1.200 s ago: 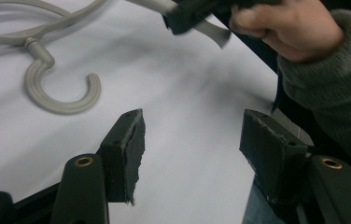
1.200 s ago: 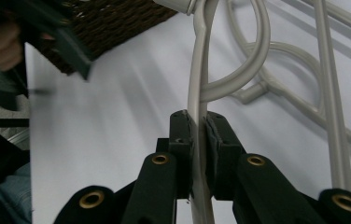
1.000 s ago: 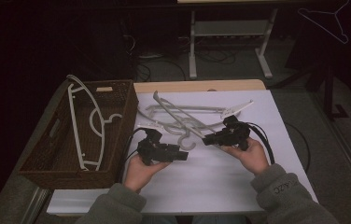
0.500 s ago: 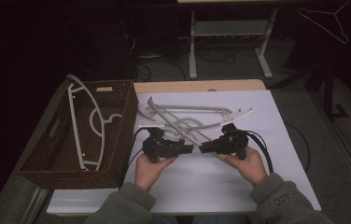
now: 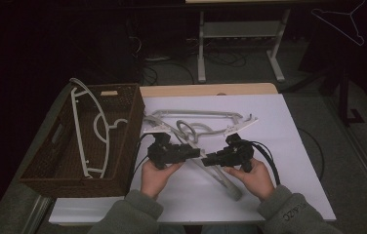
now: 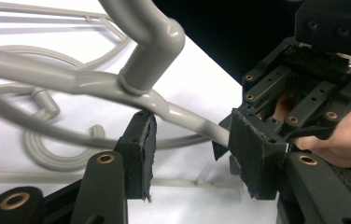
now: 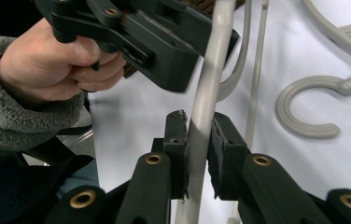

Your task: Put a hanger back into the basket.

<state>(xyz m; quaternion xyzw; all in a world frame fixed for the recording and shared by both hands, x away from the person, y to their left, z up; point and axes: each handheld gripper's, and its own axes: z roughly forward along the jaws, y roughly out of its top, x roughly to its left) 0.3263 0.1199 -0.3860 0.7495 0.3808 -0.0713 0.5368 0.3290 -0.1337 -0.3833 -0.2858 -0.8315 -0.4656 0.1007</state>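
Nearest the front edge of the desk, a grey hanger is held by one arm in the right gripper, whose jaws are closed on that arm; in the right gripper view the bar is seen clamped between both pads, presumably so that the hanger is steadied while the other hand takes hold. Just to its left, the left gripper is brought up to the same hanger; its jaws have just been closing, yet in the left gripper view the bar is seen passing between them with a gap on either side, so no grip is judged to be made there yet. The hanger itself is lifted at an angle near the middle of the desk, one end reaching towards the front edge. Farther back, towards the far edge, a tangle of other hangers is left lying flat on the white sheet. At the left edge a wicker basket is set, with a white hanger already laid across it; the held hanger is judged to be meant for that basket too.
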